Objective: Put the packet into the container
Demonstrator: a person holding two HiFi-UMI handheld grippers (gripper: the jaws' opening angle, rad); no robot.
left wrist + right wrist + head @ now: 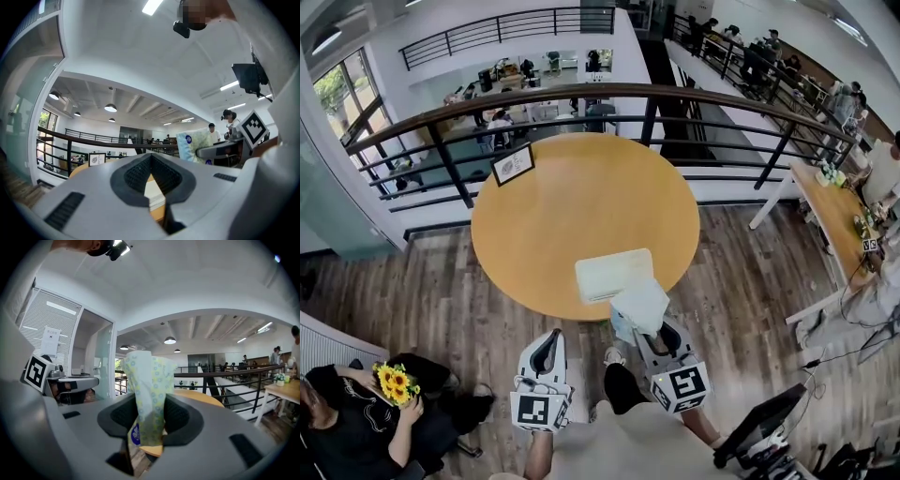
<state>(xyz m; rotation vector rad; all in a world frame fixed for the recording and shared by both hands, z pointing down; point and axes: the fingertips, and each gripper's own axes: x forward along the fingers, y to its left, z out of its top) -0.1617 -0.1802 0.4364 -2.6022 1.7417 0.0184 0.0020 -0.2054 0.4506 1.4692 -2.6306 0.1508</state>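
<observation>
A white rectangular container (613, 274) lies on the round wooden table (581, 202), near its front edge. My right gripper (660, 330) is shut on a pale packet with a yellow-green dotted print (640, 305), which hangs just off the table's front edge, below and right of the container. In the right gripper view the packet (149, 394) stands up between the dark pads (178, 416). My left gripper (550, 337) sits left of it, off the table, with its jaws shut on nothing (150, 161). A strip of the container (152, 187) shows below its tips.
A small framed sign (513, 164) stands at the table's far left. A curved dark railing (581, 94) runs behind the table. A seated person with sunflowers (394, 382) is at lower left. A wooden desk (839, 216) stands at right.
</observation>
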